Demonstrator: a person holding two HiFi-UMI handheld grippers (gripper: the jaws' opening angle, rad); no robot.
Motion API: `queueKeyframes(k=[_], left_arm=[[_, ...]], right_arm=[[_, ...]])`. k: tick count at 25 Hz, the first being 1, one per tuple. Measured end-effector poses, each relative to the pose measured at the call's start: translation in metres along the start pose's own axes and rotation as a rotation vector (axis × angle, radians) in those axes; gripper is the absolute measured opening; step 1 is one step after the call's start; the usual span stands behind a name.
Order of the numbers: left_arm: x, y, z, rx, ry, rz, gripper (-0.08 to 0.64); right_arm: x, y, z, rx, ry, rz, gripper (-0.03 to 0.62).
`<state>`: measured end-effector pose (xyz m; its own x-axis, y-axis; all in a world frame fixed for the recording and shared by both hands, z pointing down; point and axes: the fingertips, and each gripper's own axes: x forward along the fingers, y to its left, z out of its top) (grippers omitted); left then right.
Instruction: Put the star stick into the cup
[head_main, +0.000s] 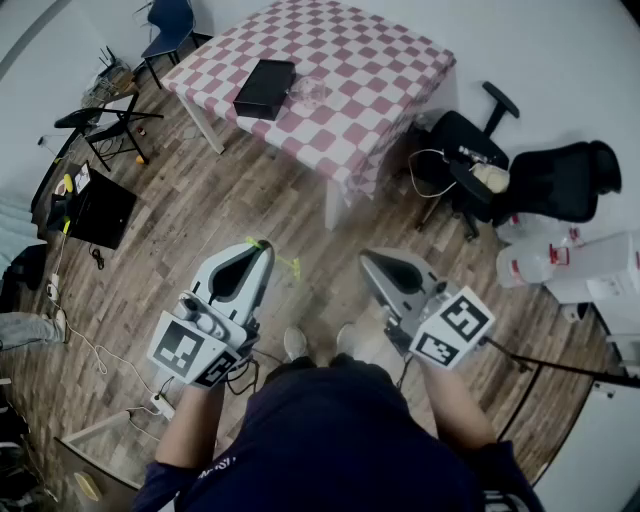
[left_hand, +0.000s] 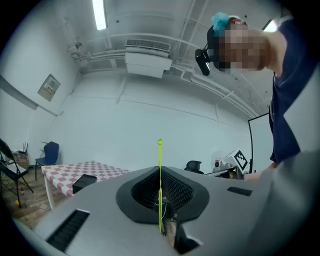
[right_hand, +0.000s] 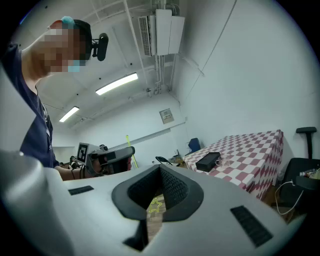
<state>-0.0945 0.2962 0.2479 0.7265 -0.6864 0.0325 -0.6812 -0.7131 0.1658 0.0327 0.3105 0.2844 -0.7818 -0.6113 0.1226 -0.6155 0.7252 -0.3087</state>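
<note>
In front of the person, well short of the tabletop (head_main: 385, 70), the left tool (left_hand: 161, 202) is clamped on the star stick (left_hand: 160, 167). The stick crosses the jaw tips with its small ball end (left_hand: 160, 143) standing clear above them. The right tool (head_main: 368, 258) has its jaws drawn in to a narrow slit and seems to grip nothing. A yellow star outline (right_hand: 156, 204) shows through that slit against the floor boards; I judge it to be the stick's other end, seen beyond the jaws.

The stick looks very thin and light, probably smooth plastic with some spring in it. It will likely pivot or slide in the pads if it knocks against anything. The hold is best kept where it is, along the shaft, leaving one end free to go in first.

The cup (head_main: 310, 93) is clear and hard to pick out. It stands set in from the tabletop edge nearest the person, just beside a black box (head_main: 265, 88). It looks light enough to tip if the rim is nudged sideways, so the stick should come in from above.

The floor (head_main: 250, 200) up to that edge is bare. Office chairs (head_main: 470, 150) and a trailing cable crowd the near corner on the right, and a folding chair (head_main: 105, 125) stands well off to the left.
</note>
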Motion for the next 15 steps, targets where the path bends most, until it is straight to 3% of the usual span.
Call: queueKeyframes(k=[15], left_arm=[[0.043, -0.048, -0.022, -0.015, -0.026, 0.061, 0.034]], right_arm=[[-0.057, -0.044, -0.02, -0.035, 0.088, 0.02, 0.008]])
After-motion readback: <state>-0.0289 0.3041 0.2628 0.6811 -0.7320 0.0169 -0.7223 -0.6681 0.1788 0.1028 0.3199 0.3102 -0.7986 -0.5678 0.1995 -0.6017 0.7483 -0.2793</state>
